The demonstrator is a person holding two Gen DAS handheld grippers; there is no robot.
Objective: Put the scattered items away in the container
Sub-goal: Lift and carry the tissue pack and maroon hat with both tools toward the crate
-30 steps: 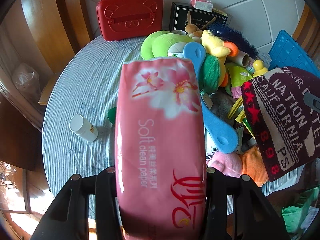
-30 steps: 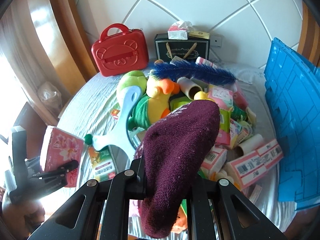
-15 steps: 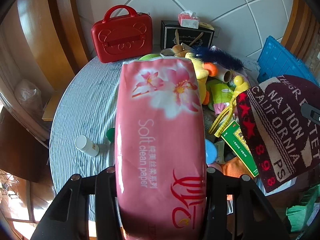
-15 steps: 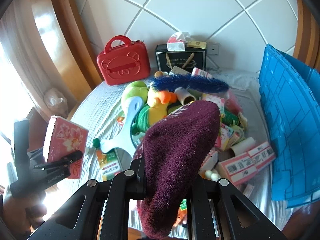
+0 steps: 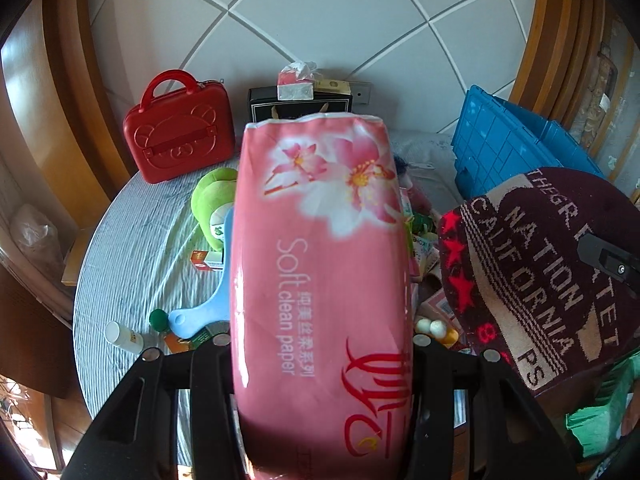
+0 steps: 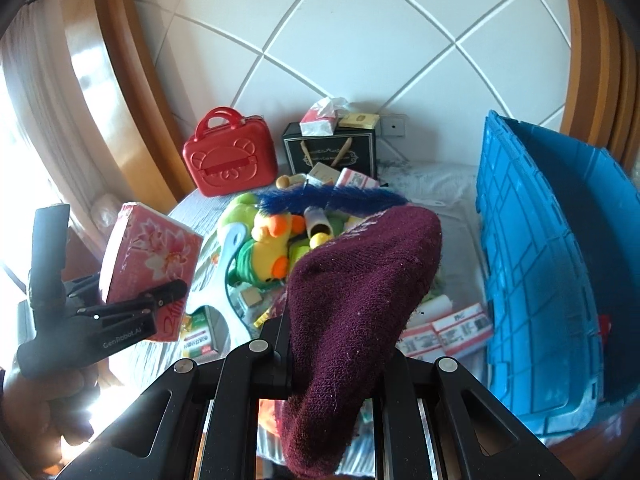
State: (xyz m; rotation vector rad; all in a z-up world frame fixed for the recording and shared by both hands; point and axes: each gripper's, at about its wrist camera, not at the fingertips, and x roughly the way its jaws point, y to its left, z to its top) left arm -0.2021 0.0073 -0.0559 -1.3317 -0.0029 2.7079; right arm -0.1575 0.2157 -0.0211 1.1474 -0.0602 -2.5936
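My left gripper (image 5: 320,350) is shut on a pink pack of tissue paper (image 5: 320,264) and holds it high above the round table; the pack also shows in the right wrist view (image 6: 150,264). My right gripper (image 6: 340,356) is shut on a maroon knit hat (image 6: 360,300), lettered "CALIFORNIA" in the left wrist view (image 5: 552,272). The blue crate (image 6: 540,264) stands at the table's right side. A pile of items lies on the table, among them a plush duck (image 6: 268,248) and a blue feather duster (image 6: 332,200).
A red bear case (image 5: 180,144) and a black gift bag (image 5: 300,104) stand at the back by the tiled wall. A white pill bottle (image 5: 122,336), a blue paddle (image 5: 204,312) and small boxes (image 6: 444,332) lie on the striped cloth.
Both grippers have risen and pulled back from the pile with their loads. The table looks smaller and the blue crate is more in view.
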